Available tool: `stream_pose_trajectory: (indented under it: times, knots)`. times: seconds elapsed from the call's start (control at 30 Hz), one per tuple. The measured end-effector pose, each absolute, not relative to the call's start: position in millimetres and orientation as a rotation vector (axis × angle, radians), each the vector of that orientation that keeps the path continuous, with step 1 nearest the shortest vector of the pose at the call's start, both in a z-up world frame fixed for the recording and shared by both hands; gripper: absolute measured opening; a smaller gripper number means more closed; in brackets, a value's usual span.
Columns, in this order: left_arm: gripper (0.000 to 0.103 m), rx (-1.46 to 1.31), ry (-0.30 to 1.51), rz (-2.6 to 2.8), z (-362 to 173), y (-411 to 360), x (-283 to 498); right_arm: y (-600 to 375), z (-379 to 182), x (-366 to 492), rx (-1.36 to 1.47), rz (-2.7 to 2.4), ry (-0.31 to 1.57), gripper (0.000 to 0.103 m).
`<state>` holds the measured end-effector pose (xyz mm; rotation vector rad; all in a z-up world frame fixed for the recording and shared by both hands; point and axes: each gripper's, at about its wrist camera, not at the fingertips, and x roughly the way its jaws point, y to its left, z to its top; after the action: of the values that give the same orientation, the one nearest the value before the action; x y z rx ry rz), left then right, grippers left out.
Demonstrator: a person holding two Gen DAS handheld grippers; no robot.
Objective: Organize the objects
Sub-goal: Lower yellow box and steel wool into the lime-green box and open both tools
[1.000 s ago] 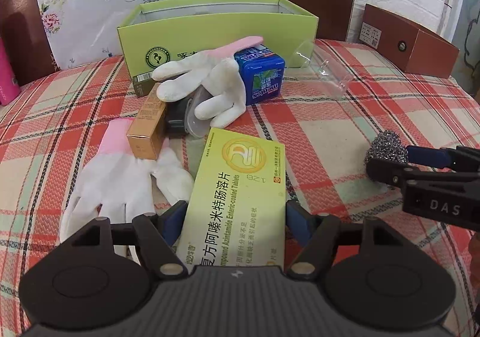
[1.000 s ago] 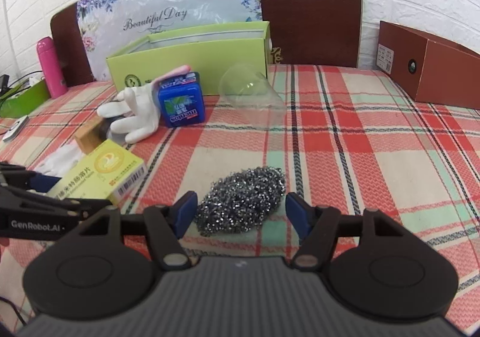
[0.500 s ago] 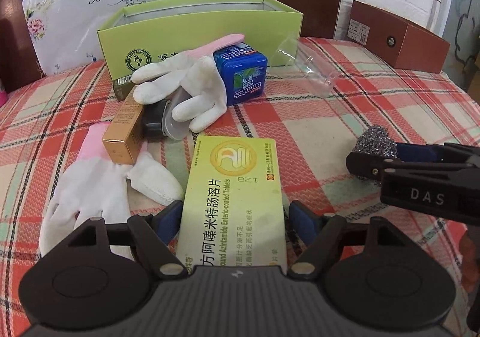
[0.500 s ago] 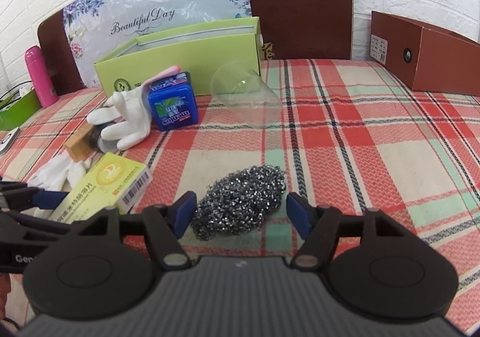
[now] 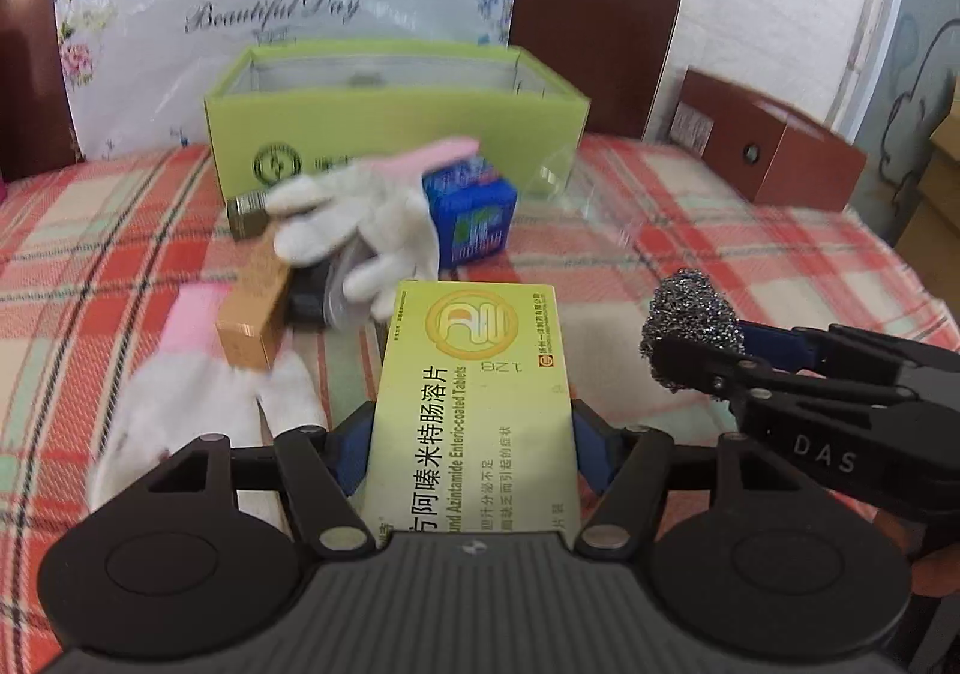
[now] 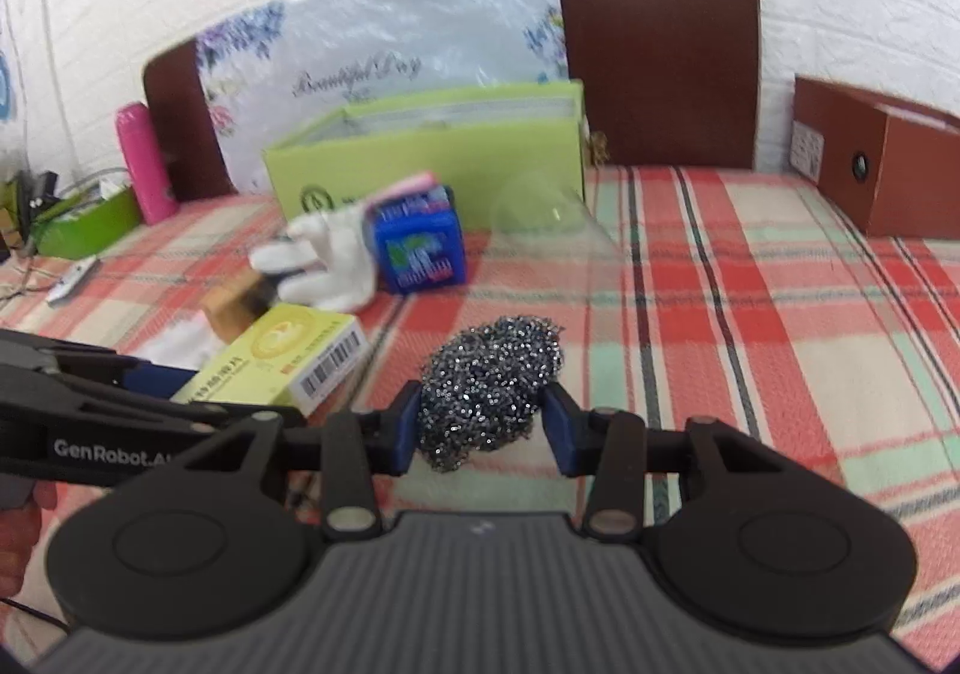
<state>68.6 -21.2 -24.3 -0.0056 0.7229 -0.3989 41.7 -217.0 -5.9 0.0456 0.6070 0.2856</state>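
Checked cloth (image 5: pixel 690 230) covers the surface. At the far side stands 1 green box (image 5: pixel 396 134), open-topped; its contents cannot be told. Near it lie 2 white gloves (image 5: pixel 372 218), 1 blue tin (image 5: pixel 474 218) and 1 tan carton (image 5: pixel 252 314). Left gripper (image 5: pixel 471 443), jaws just closing, clamps 1 yellow medicine box (image 5: pixel 474 404). Right gripper (image 6: pixel 483 428), jaws just closing, squeezes 1 steel scourer (image 6: pixel 489 389).

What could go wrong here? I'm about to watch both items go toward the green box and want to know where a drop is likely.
The left gripper, jaws just closing, clamps only the near end of the yellow medicine box; the long free end could lever out. The right gripper, also just closing, squeezes a springy steel wool ball that may squirm loose. The white glove and blue tin crowd the front of the green box and could get knocked.
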Motion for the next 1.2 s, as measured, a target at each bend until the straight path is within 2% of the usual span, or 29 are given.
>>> stream_pose_trajectory:
  times: [0.43,0.67,0.97,1.0,1.07,1.1,1.13,1.2]
  knots:
    - [0.069,-0.082,0.493,-0.414,74,-21,131,-209,70,98,-0.013,0.325,0.348,0.042]
    - [0.069,-0.169,0.509,-0.398,77,-26,211,-207,71,171,-0.056,0.3,0.336,0.042]
    - [0.069,-0.16,0.545,-0.39,50,-43,296,-199,45,253,-0.05,0.237,0.397,0.043]
    - [0.069,-0.164,0.547,-0.373,45,-44,303,-197,40,261,-0.057,0.235,0.402,0.045]
    - [0.079,-0.149,0.538,-0.326,36,-44,311,-192,30,273,-0.078,0.224,0.407,0.051]
    - [0.087,-0.127,0.54,-0.298,31,-44,314,-190,24,277,-0.09,0.218,0.406,0.066]
    - [0.088,-0.111,0.536,-0.276,27,-43,315,-189,20,280,-0.099,0.213,0.405,0.085]
    - [0.088,-0.097,0.547,-0.268,19,-37,317,-189,14,279,-0.095,0.209,0.396,0.092]
